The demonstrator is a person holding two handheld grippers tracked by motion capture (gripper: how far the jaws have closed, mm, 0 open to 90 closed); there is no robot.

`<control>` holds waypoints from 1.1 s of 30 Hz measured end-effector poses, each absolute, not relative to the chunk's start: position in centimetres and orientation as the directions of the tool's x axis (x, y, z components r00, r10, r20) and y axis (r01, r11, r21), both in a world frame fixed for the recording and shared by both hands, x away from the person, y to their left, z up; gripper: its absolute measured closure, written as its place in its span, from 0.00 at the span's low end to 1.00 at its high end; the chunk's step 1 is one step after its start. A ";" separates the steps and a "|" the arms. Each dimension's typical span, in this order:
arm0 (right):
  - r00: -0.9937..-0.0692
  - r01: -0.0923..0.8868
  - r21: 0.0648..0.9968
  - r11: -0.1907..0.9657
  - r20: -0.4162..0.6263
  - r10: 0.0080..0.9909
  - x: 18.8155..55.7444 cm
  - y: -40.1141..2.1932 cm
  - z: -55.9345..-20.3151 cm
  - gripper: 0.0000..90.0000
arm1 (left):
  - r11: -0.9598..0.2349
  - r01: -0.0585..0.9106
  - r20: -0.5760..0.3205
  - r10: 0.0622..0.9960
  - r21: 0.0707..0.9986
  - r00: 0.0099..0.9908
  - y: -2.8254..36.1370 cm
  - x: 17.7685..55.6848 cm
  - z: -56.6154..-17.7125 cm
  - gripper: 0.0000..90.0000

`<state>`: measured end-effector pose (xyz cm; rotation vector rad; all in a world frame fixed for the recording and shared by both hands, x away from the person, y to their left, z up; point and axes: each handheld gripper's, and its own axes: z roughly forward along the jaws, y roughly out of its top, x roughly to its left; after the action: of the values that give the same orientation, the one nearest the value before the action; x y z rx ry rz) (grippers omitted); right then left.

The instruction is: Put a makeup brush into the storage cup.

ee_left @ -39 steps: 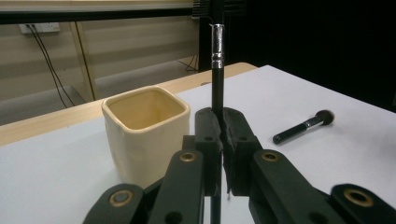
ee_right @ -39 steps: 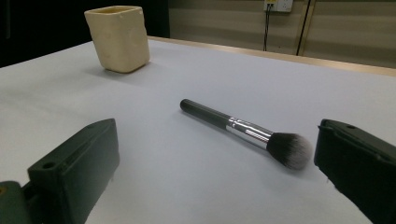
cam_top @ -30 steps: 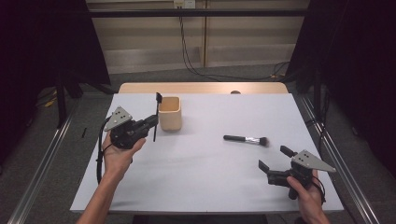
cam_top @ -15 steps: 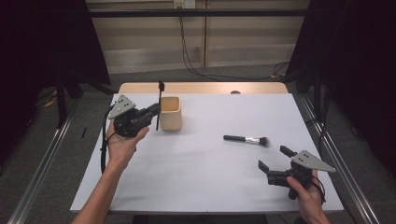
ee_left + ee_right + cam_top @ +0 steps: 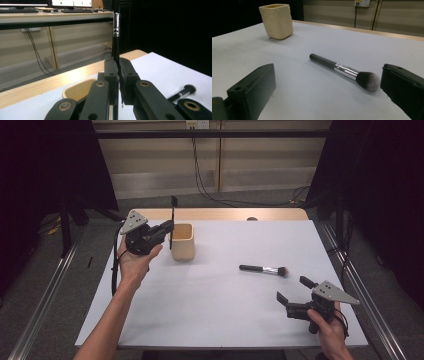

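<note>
My left gripper point(image 5: 168, 227) is shut on a thin black brush point(image 5: 173, 215), which it holds upright just left of a cream cup point(image 5: 183, 241). In the left gripper view the jaws pinch the brush's handle point(image 5: 116, 37) below its silver ferrule, with the cup point(image 5: 77, 91) under and behind them. A second black makeup brush point(image 5: 262, 269) with a silver ferrule lies flat on the white table, its bristles pointing right. My right gripper point(image 5: 292, 288) rests open near the front right edge. In the right gripper view that brush point(image 5: 342, 68) lies a little ahead of the wide-apart jaws.
The white tabletop point(image 5: 225, 310) ends in a wooden strip point(image 5: 225, 214) at the far edge. Metal rails point(image 5: 45, 305) run along both sides of the table. Cables hang against the back wall. The cup point(image 5: 277, 21) stands far off in the right gripper view.
My left hand has risen and moved toward the far side with the thin brush, coming closer to the cup's left rim. The right gripper and the lying brush have not moved.
</note>
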<state>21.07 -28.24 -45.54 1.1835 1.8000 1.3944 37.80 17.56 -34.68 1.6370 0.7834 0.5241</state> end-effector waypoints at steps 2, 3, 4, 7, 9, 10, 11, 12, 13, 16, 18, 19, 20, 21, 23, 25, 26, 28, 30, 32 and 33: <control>-0.446 0.300 0.952 0.066 0.078 0.892 21.1 -28.3 -45.5 0.00 | -0.088 0.209 -0.077 0.737 0.974 0.671 17.4 38.1 -34.5 0.95; -0.447 0.299 0.952 0.067 0.078 0.891 21.1 -28.3 -45.6 0.00 | -0.087 0.208 -0.077 0.738 0.974 0.670 17.4 38.1 -34.4 0.95; -0.447 0.299 0.952 0.067 0.078 0.891 21.0 -28.3 -45.5 0.00 | -0.086 0.211 -0.080 0.737 0.974 0.671 17.3 38.3 -34.3 0.95; -0.448 0.298 0.952 0.066 0.078 0.891 21.0 -28.3 -45.5 0.00 | -0.078 0.209 -0.083 0.742 0.975 0.665 17.1 38.7 -34.0 0.95; -0.448 0.299 0.952 0.067 0.078 0.891 21.1 -28.3 -45.5 0.00 | -0.064 0.204 -0.090 0.742 0.977 0.664 17.0 39.0 -33.7 0.95; -0.448 0.299 0.952 0.067 0.078 0.890 21.1 -28.3 -45.5 0.00 | -0.067 0.200 -0.085 0.743 0.977 0.664 16.9 39.1 -33.6 0.95; -0.448 0.298 0.952 0.068 0.077 0.891 21.1 -28.3 -45.5 0.00 | -0.065 0.199 -0.086 0.742 0.978 0.665 16.8 39.2 -33.5 0.95; -0.448 0.298 0.952 0.067 0.077 0.891 21.1 -28.3 -45.6 0.00 | -0.073 0.194 -0.077 0.744 0.978 0.663 16.8 39.3 -33.4 0.95; -0.449 0.299 0.952 0.067 0.078 0.890 21.0 -28.3 -45.5 0.00 | -0.071 0.191 -0.074 0.746 0.979 0.661 16.7 39.4 -33.4 0.95; -0.447 0.299 0.952 0.065 0.079 0.891 21.1 -28.3 -45.6 0.00 | -0.064 0.182 -0.074 0.749 0.981 0.659 16.7 39.8 -33.1 0.95; -0.447 0.298 0.952 0.065 0.079 0.891 21.1 -28.3 -45.6 0.00 | -0.059 0.179 -0.075 0.750 0.982 0.657 16.6 40.0 -33.0 0.95; -0.449 0.299 0.952 0.065 0.080 0.890 21.0 -28.3 -45.5 0.00 | -0.060 0.180 -0.075 0.750 0.982 0.657 16.6 40.1 -33.0 0.95; -0.448 0.298 0.952 0.065 0.079 0.891 21.0 -28.3 -45.5 0.00 | -0.062 0.182 -0.075 0.750 0.981 0.657 16.6 40.3 -33.0 0.95; -0.449 0.298 0.952 0.066 0.078 0.890 21.0 -28.3 -45.5 0.00 | -0.062 0.178 -0.072 0.751 0.982 0.656 16.6 40.4 -33.1 0.95; -0.446 0.299 0.952 0.066 0.079 0.892 21.1 -28.3 -45.6 0.00 | -0.064 0.185 -0.075 0.750 0.981 0.657 16.6 40.6 -33.2 0.95; -0.450 0.300 0.952 0.067 0.079 0.890 21.1 -28.2 -45.6 0.00 | -0.057 0.185 -0.080 0.752 0.981 0.655 16.6 40.7 -33.4 0.95; -0.452 0.299 0.952 0.069 0.078 0.888 21.1 -28.2 -45.6 0.00 | -0.057 0.188 -0.081 0.753 0.981 0.653 16.6 40.8 -33.4 0.95; -0.454 0.298 0.952 0.071 0.076 0.888 21.1 -28.2 -45.6 0.00 | -0.057 0.180 -0.075 0.754 0.982 0.652 16.5 41.1 -33.5 0.95; -0.452 0.300 0.952 0.068 0.079 0.888 21.1 -28.2 -45.6 0.00 | -0.059 0.182 -0.075 0.758 0.982 0.648 16.5 41.4 -33.6 0.95; -0.449 0.301 0.951 0.067 0.080 0.890 21.1 -28.3 -45.6 0.00 | -0.060 0.181 -0.073 0.760 0.982 0.646 16.5 41.7 -33.6 0.95; -0.449 0.300 0.952 0.064 0.081 0.890 21.1 -28.3 -45.6 0.00 | -0.060 0.182 -0.073 0.763 0.981 0.643 16.6 41.8 -33.7 0.95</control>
<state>21.06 -28.28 -45.56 1.1850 1.8008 1.3964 41.81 16.56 -33.65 1.5944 0.8010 0.5692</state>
